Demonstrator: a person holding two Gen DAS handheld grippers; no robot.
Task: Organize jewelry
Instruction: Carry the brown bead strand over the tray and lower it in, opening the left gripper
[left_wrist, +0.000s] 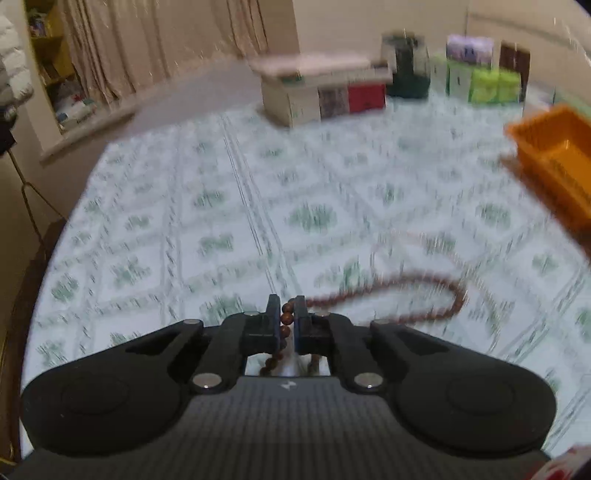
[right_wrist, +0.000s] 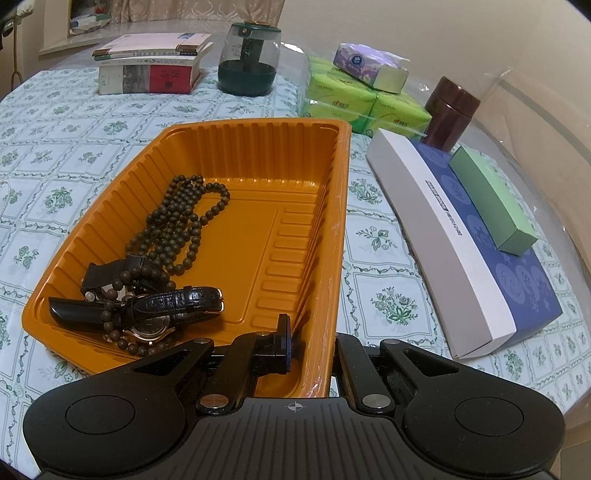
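I see the orange tray (right_wrist: 255, 206) on the patterned tablecloth (left_wrist: 207, 206), dark beads (right_wrist: 177, 221) and watches (right_wrist: 155, 310) lying inside. My right gripper (right_wrist: 314, 339) pinches the tray's near wall. My left gripper (left_wrist: 287, 325) is clamped on a reddish-brown bead strand (left_wrist: 406, 280) trailing over the cloth.

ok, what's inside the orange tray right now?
Orange tray holds dark bead strands and black-strapped watches. Whatever lies under that pile is covered.
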